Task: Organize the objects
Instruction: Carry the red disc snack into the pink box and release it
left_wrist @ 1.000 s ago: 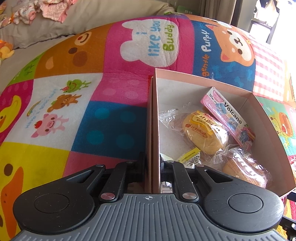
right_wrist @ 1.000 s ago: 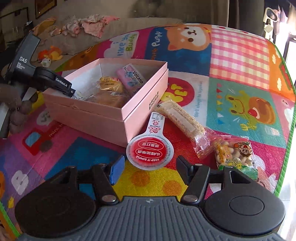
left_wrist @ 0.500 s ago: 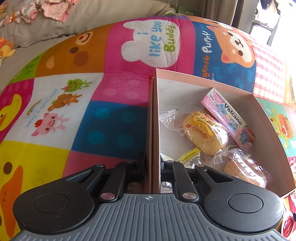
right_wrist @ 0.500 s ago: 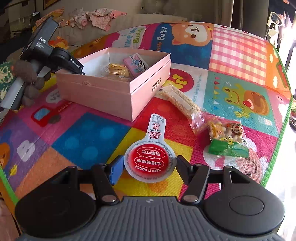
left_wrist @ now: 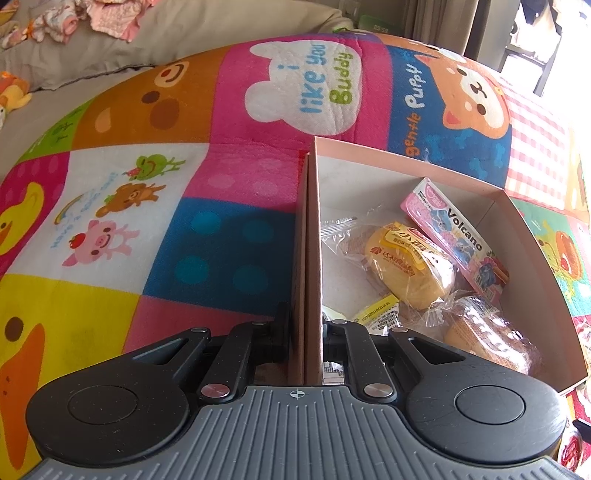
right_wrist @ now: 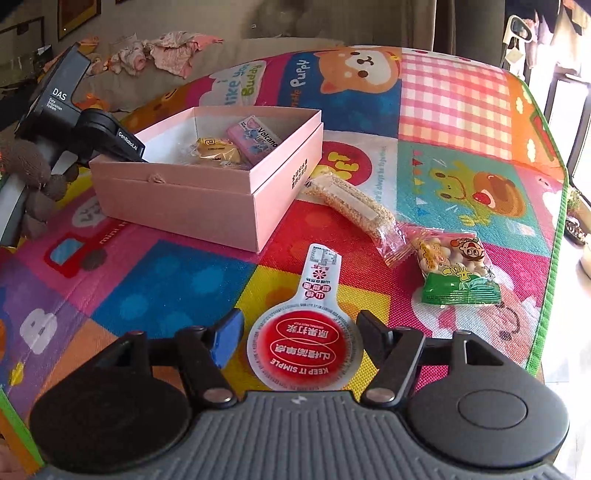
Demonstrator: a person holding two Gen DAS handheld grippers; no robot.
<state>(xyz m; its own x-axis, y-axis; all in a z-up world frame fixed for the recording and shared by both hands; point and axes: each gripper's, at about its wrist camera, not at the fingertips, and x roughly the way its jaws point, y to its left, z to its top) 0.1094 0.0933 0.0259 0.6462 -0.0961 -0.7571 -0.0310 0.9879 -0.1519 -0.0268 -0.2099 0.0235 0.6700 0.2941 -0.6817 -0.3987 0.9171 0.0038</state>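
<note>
A pink box (right_wrist: 177, 192) stands on the play mat; my left gripper (left_wrist: 303, 325) is shut on the box's near left wall (left_wrist: 312, 240). Inside lie a yellow wrapped bun (left_wrist: 406, 269), a pink Volcano packet (left_wrist: 454, 236) and a wrapped cake (left_wrist: 487, 339). My right gripper (right_wrist: 299, 332) is open, its fingers either side of a round red-and-white sachet (right_wrist: 306, 343) lying on the mat. A long cereal bar (right_wrist: 354, 210) and a green snack bag (right_wrist: 458, 273) lie to the right of the box.
The colourful play mat (right_wrist: 461, 110) covers the surface; its green edge (right_wrist: 550, 258) runs close on the right. A grey cushion with clothes (left_wrist: 92, 22) lies behind. The left gripper's body (right_wrist: 74, 122) reaches to the box from the left.
My right gripper has pulled back and risen, so the box looks farther away; the sachet stays between its open fingers. The left gripper keeps its hold on the box wall.
</note>
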